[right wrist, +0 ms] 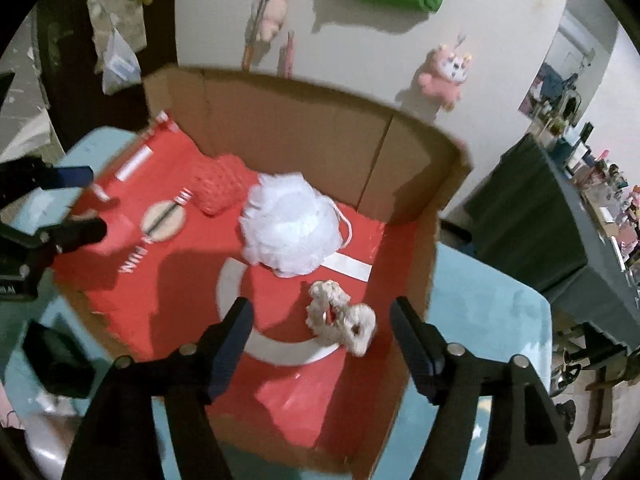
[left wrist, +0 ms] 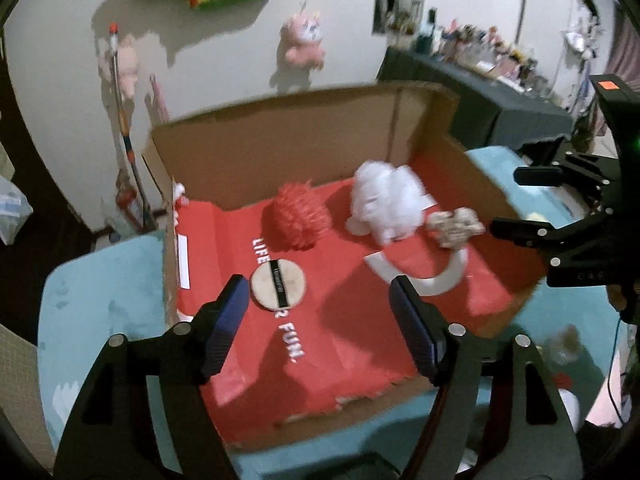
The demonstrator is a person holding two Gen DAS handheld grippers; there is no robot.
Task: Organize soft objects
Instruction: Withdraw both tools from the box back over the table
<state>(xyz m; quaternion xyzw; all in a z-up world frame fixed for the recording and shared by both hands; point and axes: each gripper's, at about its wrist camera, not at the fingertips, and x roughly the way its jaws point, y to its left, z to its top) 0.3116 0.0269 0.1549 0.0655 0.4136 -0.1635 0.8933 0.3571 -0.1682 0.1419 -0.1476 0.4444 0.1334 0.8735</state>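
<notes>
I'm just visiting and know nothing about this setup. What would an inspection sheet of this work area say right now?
Surface: light blue table carrying an open cardboard box with a red printed floor.
Job's things: red fuzzy ball, white mesh bath pouf, beige knotted rope toy and round tan pad, all lying in the box.
Clutter: nothing seen in the box.
Grippers: left gripper and right gripper both open and empty, above the box.
Cables: thin dark cable at the table's right edge.
Surroundings: pink plush toy on the white wall; crowded dark sideboard.
</notes>
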